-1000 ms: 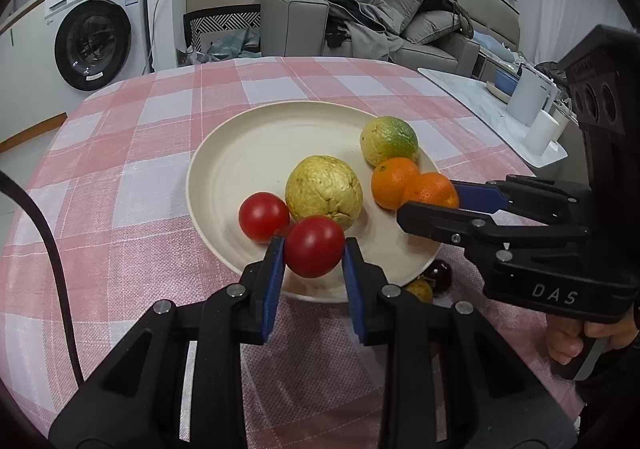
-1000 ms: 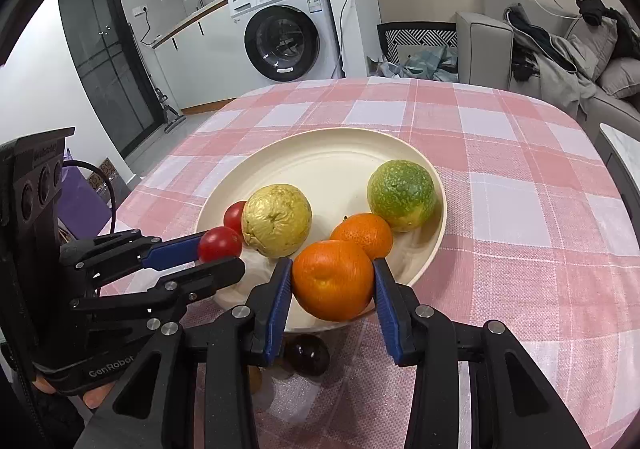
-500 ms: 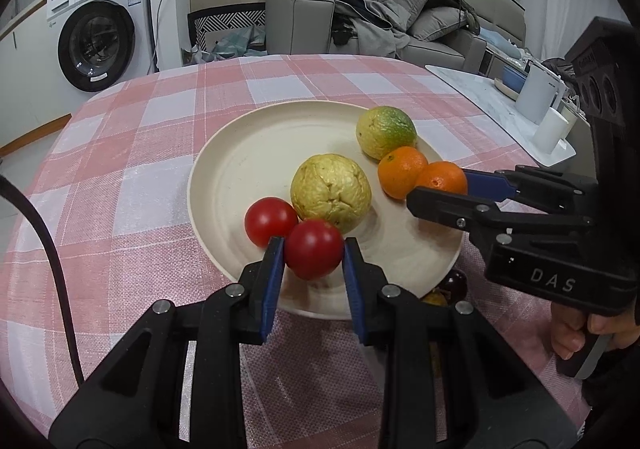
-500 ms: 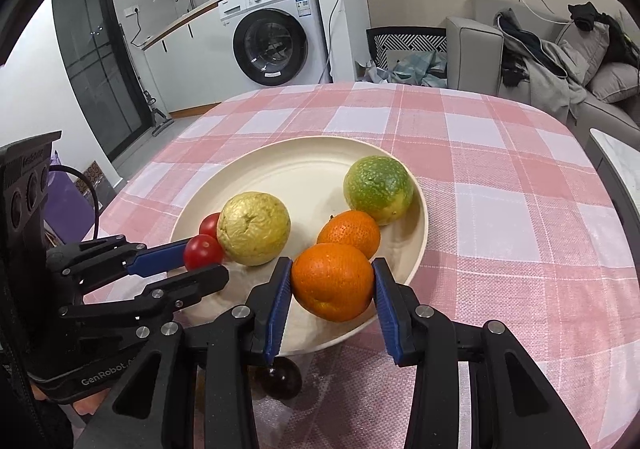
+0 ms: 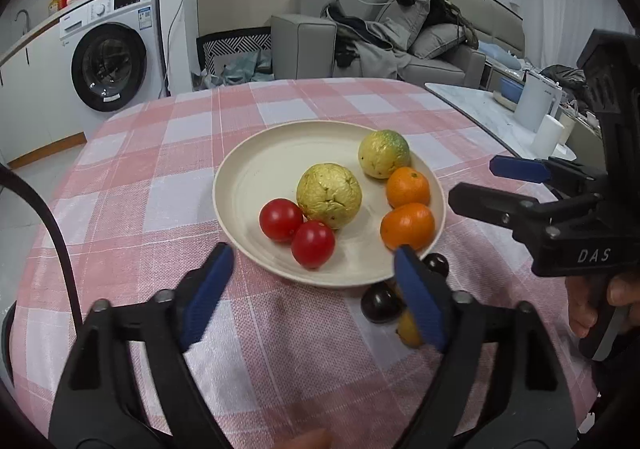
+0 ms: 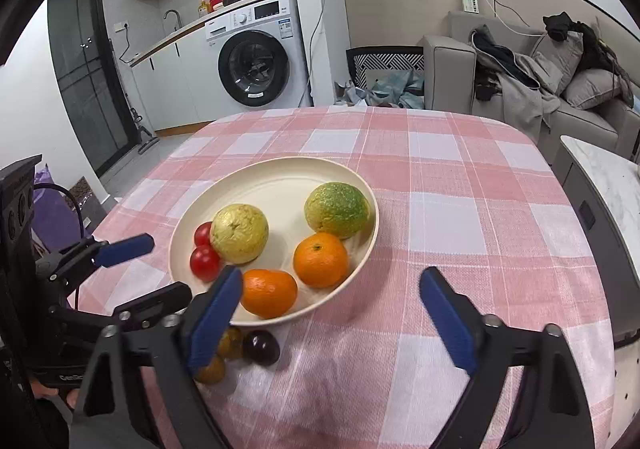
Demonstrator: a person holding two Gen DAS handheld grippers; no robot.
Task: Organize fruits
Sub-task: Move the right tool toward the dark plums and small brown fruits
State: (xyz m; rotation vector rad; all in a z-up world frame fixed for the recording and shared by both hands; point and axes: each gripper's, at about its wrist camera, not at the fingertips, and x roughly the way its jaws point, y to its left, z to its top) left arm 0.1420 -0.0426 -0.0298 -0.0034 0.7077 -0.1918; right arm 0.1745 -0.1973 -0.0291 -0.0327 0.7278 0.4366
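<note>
We see six fruits lying on the round cream plate (image 5: pixel 256 177): two glossy red tomatoes (image 5: pixel 313 243), touching each other, a wrinkled yellow guava (image 5: pixel 329 195) just behind them, two small orange mandarins (image 6: pixel 269 292) on the near right rim, and a green-and-yellow citrus fruit (image 6: pixel 337 210) at the far right. The plate rests on the pink-and-white checked tablecloth (image 6: pixel 460 217). Just beside the plate's near edge, on the cloth, lie two dark round plums (image 5: pixel 381 302) and small yellowish fruits (image 6: pixel 231 342), partly hidden.

We note the left gripper (image 5: pixel 316 295) released, its jaws having just been opening, nothing between the blue pads. The right gripper (image 6: pixel 330 313) likewise stands spread wide, having just been opening, with one mandarin beside its left pad, untouched.
</note>
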